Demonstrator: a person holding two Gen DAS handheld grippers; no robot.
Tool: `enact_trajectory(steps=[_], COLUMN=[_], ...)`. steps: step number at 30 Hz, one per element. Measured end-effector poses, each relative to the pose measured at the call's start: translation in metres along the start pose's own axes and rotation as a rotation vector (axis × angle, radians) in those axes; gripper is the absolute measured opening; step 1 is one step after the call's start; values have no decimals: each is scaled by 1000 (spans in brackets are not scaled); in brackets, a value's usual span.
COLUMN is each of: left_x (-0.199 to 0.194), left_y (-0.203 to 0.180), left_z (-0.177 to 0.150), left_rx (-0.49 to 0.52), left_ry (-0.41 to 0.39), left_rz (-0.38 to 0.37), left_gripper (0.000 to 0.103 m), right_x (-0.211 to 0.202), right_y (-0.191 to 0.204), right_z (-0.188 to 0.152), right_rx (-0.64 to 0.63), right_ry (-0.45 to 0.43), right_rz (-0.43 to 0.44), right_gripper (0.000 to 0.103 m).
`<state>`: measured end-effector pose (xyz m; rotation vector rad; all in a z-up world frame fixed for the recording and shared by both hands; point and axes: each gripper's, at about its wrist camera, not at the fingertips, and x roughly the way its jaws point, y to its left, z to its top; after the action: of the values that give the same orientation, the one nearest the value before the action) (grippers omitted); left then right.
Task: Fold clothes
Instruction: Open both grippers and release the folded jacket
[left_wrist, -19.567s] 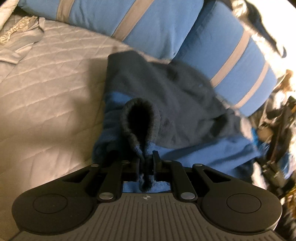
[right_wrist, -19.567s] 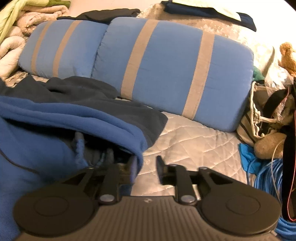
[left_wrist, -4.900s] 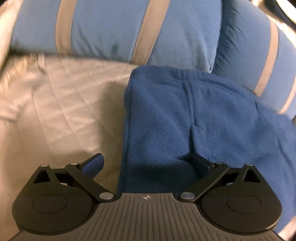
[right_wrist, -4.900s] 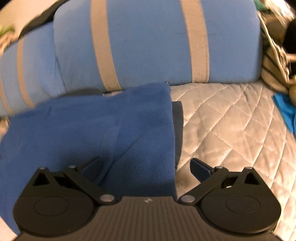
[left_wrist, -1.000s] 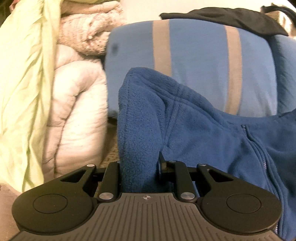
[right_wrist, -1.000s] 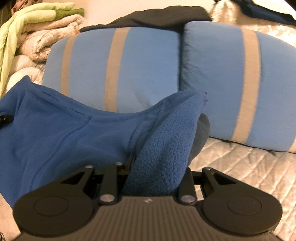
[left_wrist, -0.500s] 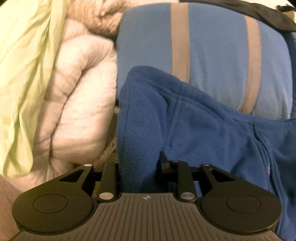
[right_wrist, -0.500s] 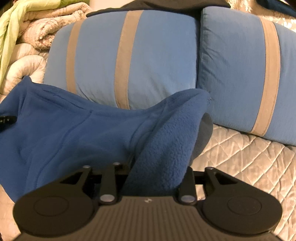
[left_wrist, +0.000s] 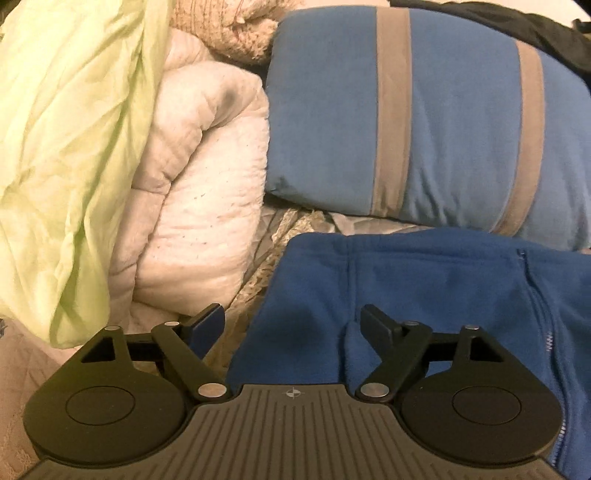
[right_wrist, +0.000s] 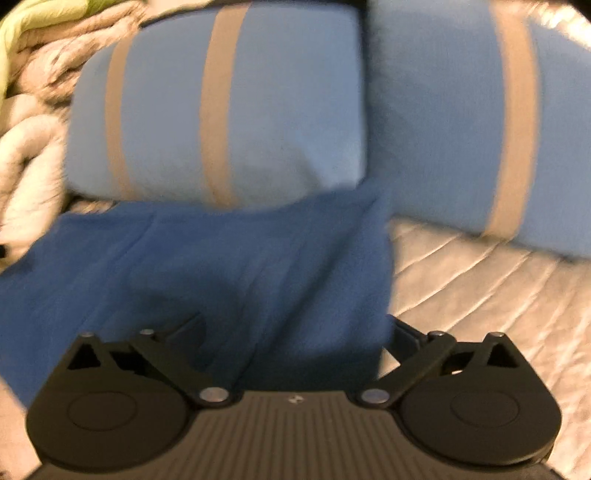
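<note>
Folded royal-blue fleece jacket with a zip lying flat on the bed, directly ahead of both tools. Left black two-finger gripper spread wide, gripping nothing; its right finger over the fleece, its left finger off the jacket's left edge above pale bedding. Right black two-finger gripper, in a motion-blurred view, also spread wide and empty; the jacket's right edge running between its fingers, left finger over the fleece, right finger beside the edge above the bedcover.

Pale quilted diamond-stitched bedcover under the jacket, bare to its right. Two light-blue pillows with tan stripes standing side by side just behind the jacket. To the left, a rolled cream quilted comforter with a crumpled pale-green sheet draped against it. Dark garment lying along the pillow tops.
</note>
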<state>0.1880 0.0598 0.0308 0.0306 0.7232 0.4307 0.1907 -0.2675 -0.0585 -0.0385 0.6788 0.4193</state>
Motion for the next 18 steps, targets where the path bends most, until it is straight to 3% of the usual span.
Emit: enact_trajectory(steps=[2, 8, 18], left_x=[-6, -20, -52], left_y=[1, -6, -18], left_z=[-1, -10, -39], left_rx=[3, 21, 55], left_ry=[-12, -2, 47], left_rz=[1, -67, -256], left_gripper=[85, 85, 85], right_x=[-12, -41, -70], right_y=[-5, -26, -84], right_z=[4, 13, -10], right_rx=[-7, -50, -9], right_ry=[-58, -71, 9], right_rz=[-51, -25, 37], right_gripper=[103, 103, 103])
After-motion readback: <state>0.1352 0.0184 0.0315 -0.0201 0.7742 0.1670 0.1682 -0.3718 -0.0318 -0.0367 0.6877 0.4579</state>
